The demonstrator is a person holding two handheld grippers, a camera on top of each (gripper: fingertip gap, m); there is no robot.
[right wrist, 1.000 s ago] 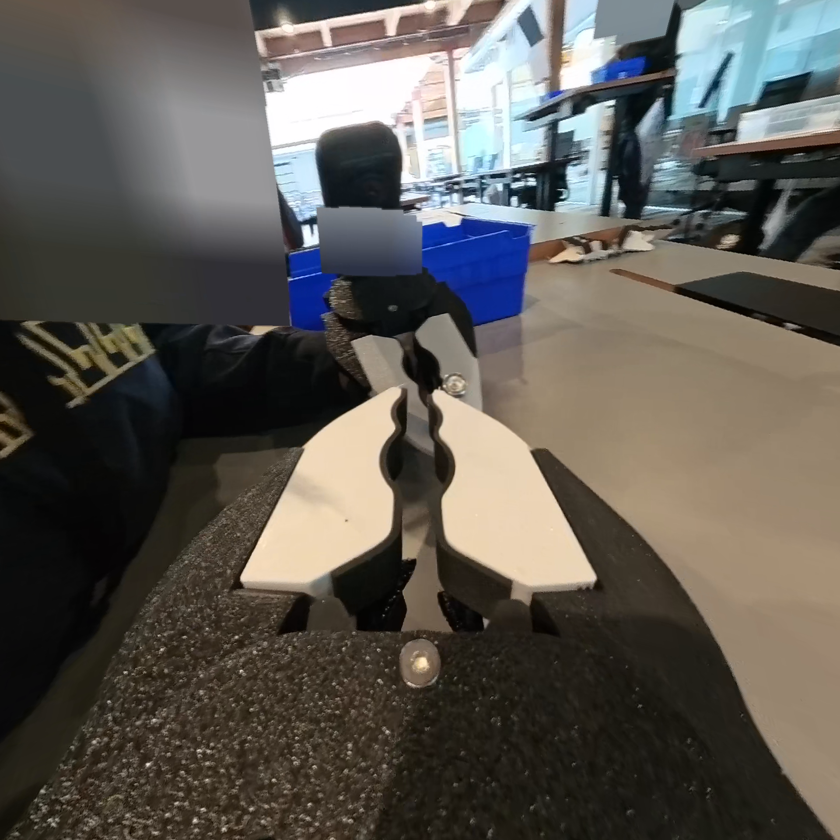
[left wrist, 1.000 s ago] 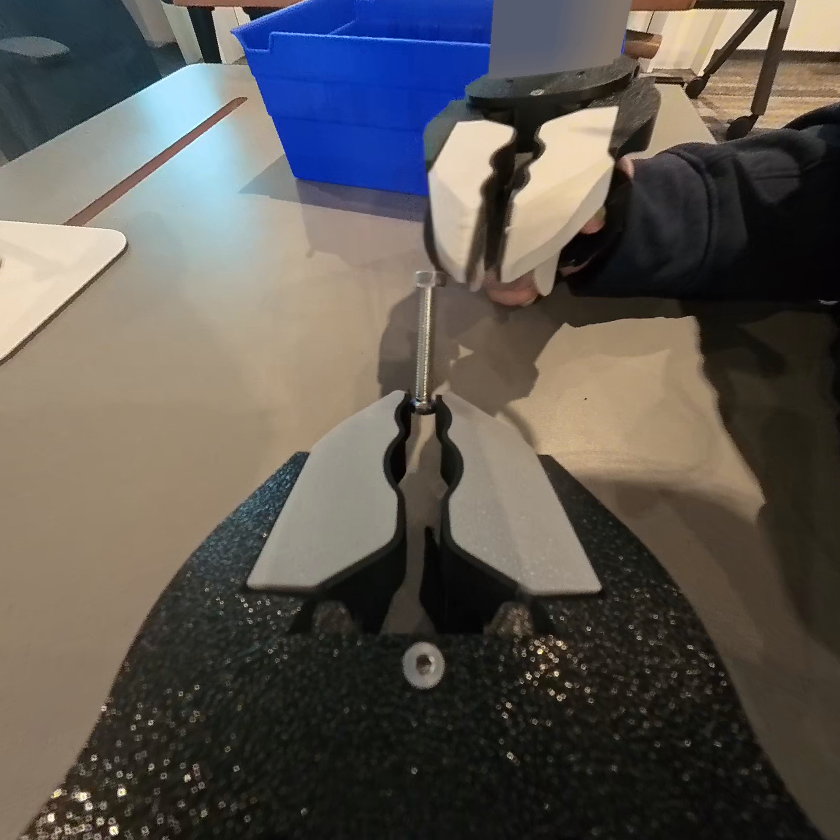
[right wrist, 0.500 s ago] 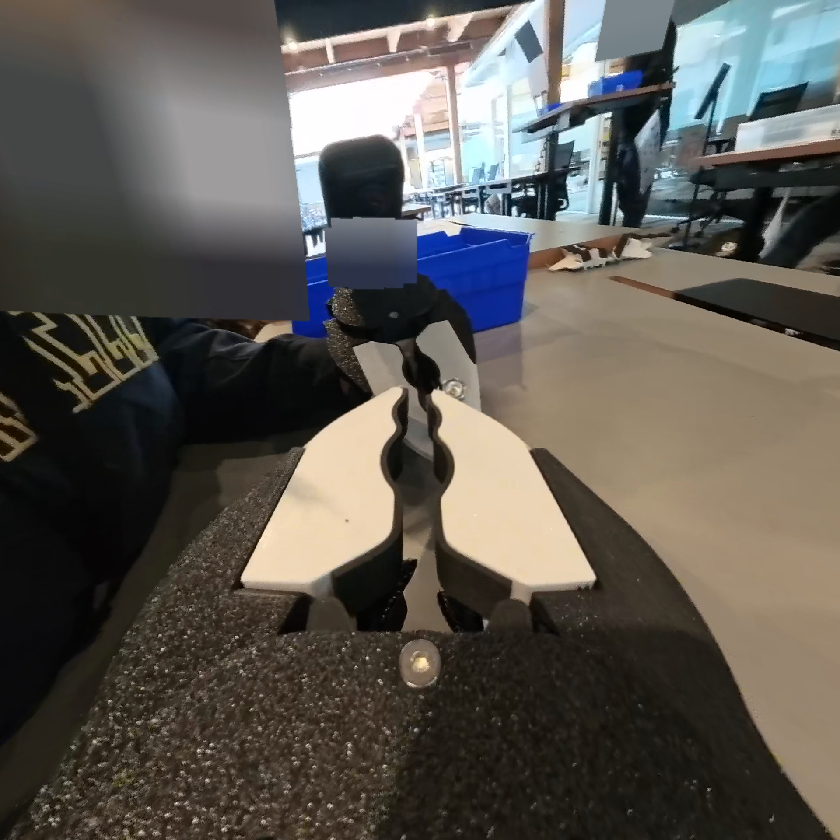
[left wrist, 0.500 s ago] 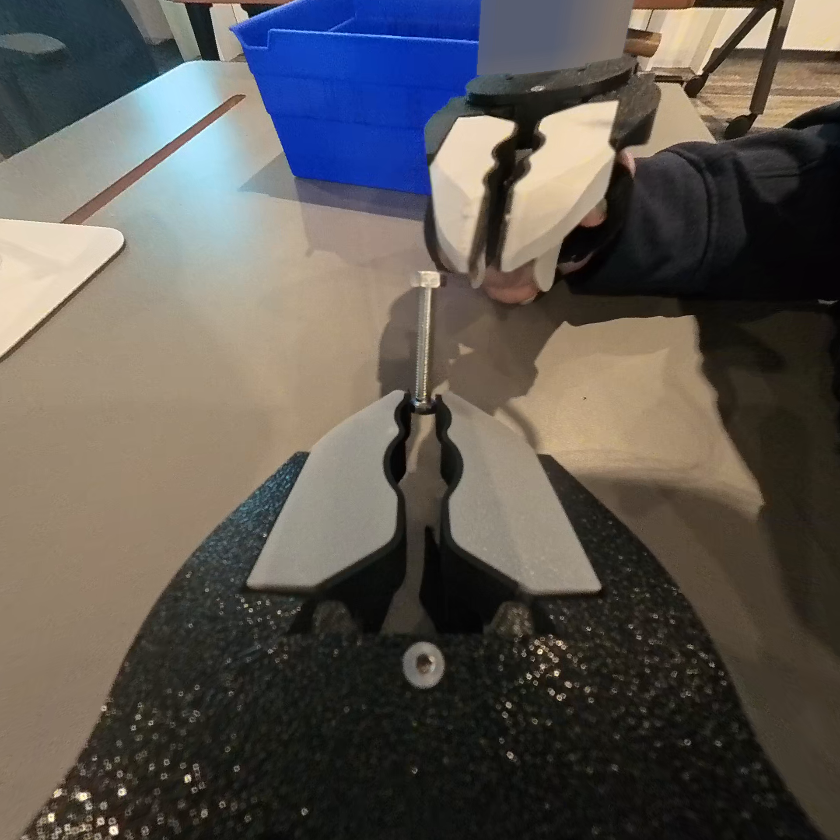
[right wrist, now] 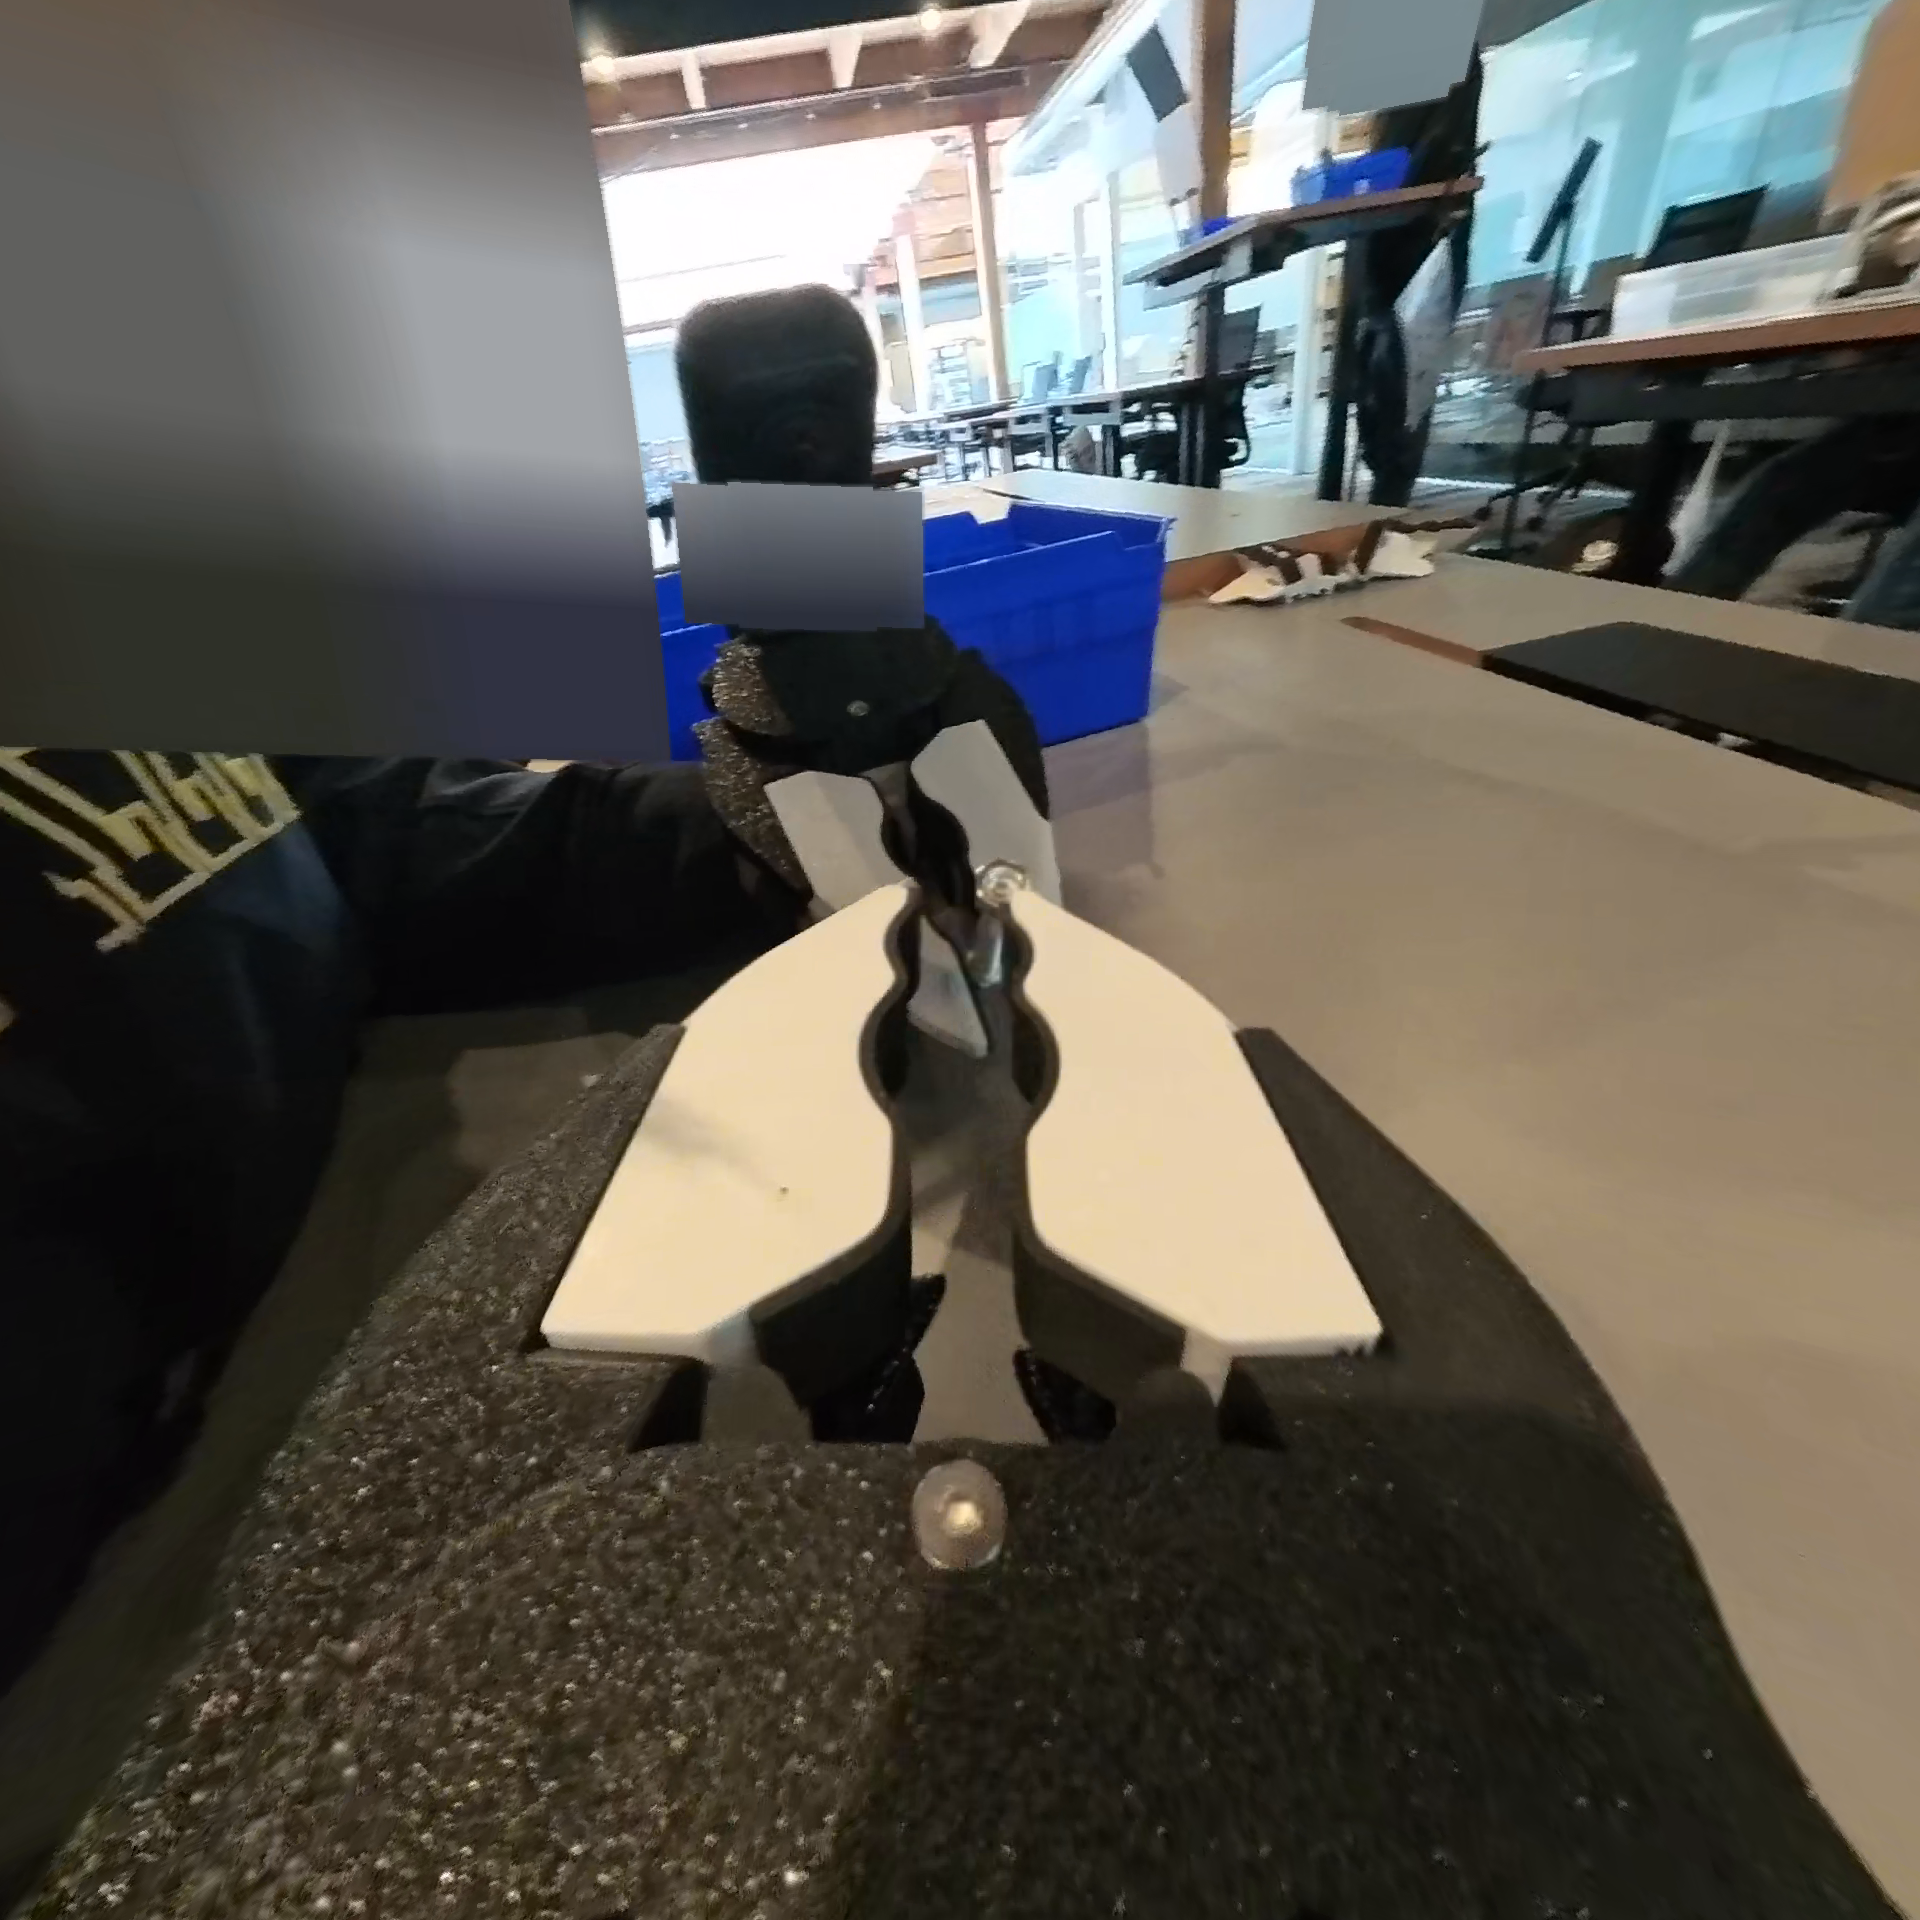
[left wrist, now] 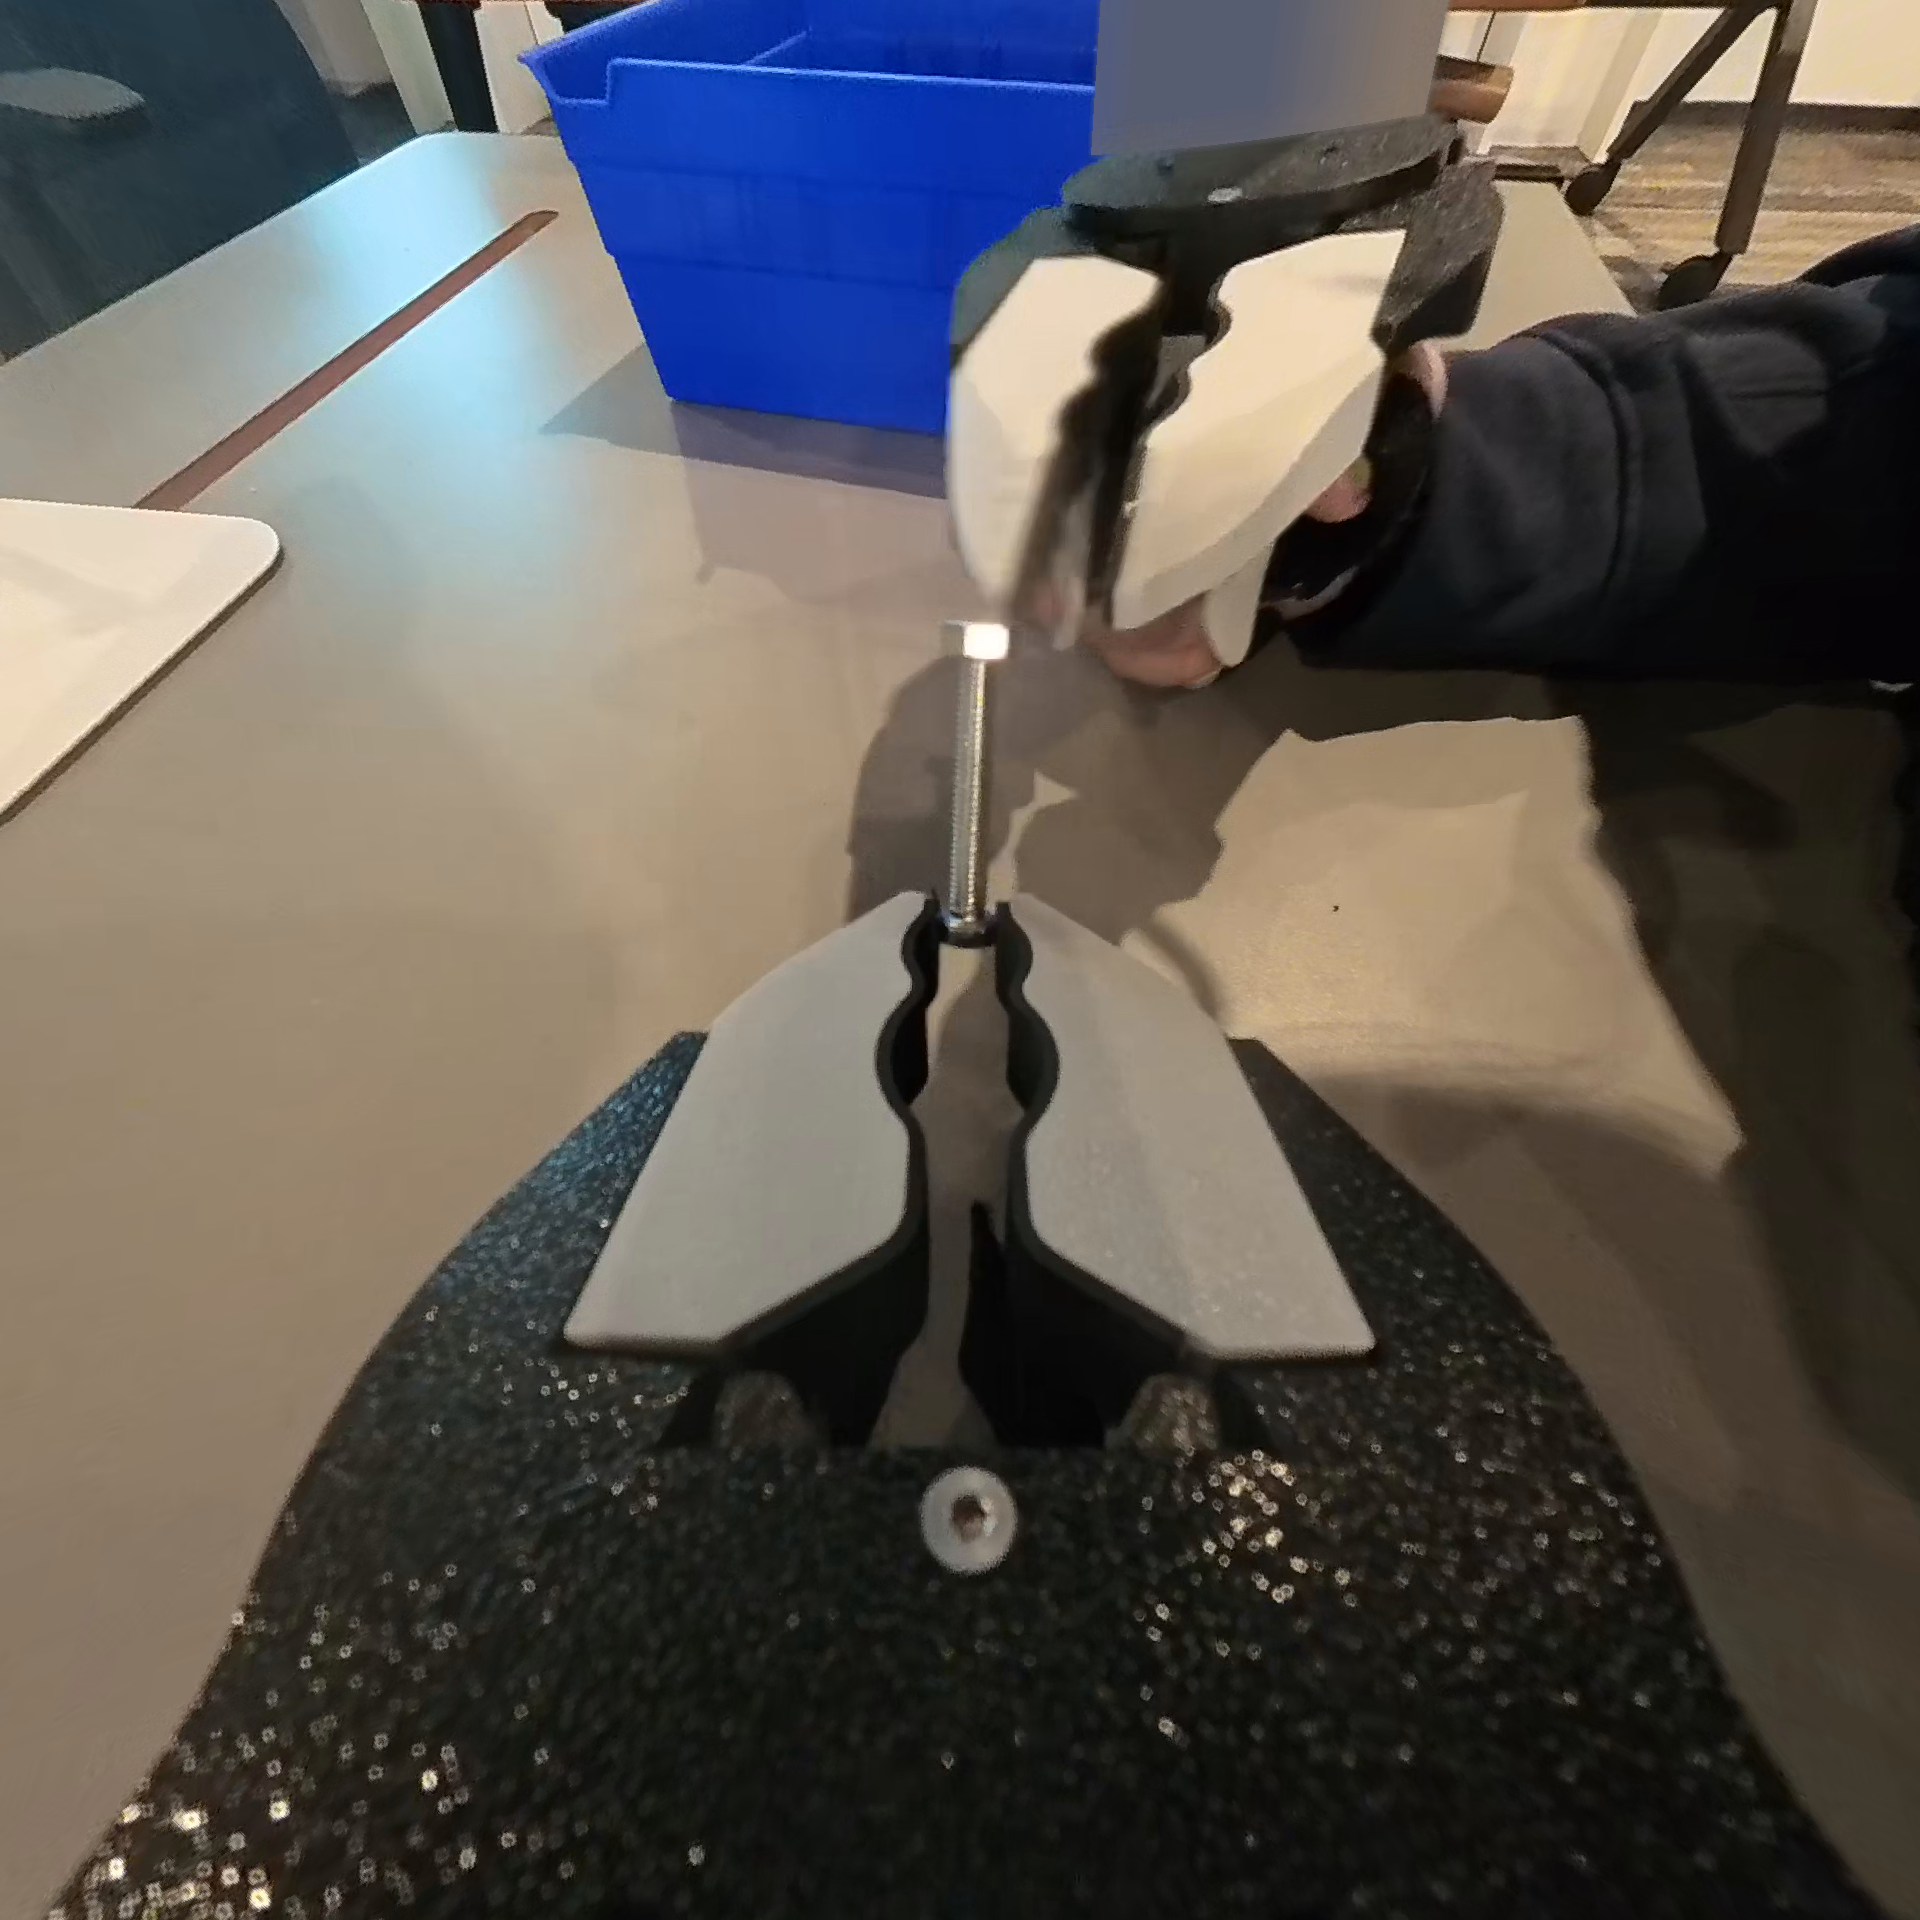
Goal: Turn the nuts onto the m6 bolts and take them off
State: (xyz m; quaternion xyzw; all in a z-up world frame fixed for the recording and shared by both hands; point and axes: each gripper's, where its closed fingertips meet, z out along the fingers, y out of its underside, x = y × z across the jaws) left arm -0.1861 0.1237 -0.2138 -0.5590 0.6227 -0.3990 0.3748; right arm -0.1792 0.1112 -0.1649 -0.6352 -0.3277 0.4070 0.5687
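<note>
The left gripper (left wrist: 966, 920) is pinched shut on the threaded end of a bolt (left wrist: 968, 790), which juts forward from its tips above the grey tabletop (left wrist: 416, 831), hex head (left wrist: 975, 640) farthest from the camera. A small ring at the grip point may be a nut, but I cannot tell. The right gripper (left wrist: 1070, 613), held by a hand (left wrist: 1164, 649) in a dark sleeve (left wrist: 1621, 499), hangs just beside the head with its jaws nearly together; in its own view something small and shiny sits between its tips (right wrist: 987, 935), yet blur hides whether that is a nut or the bolt head, so its hold cannot be judged. The bolt looks like plain bright steel: stiff, light, hard and rather slippery, likely to swivel if pinched at one point. Its threads give better purchase than the smooth head, so holding low on the shank seems sound, leaving the free length for a nut. A nut would be tiny and easily dropped, best taken across two flats. A blue bin (left wrist: 831, 187) stands behind, a white mat (left wrist: 114, 613) to the left. No brand or label is readable on bolt, grippers or bin; the sleeved person's top bears pale lettering.
</note>
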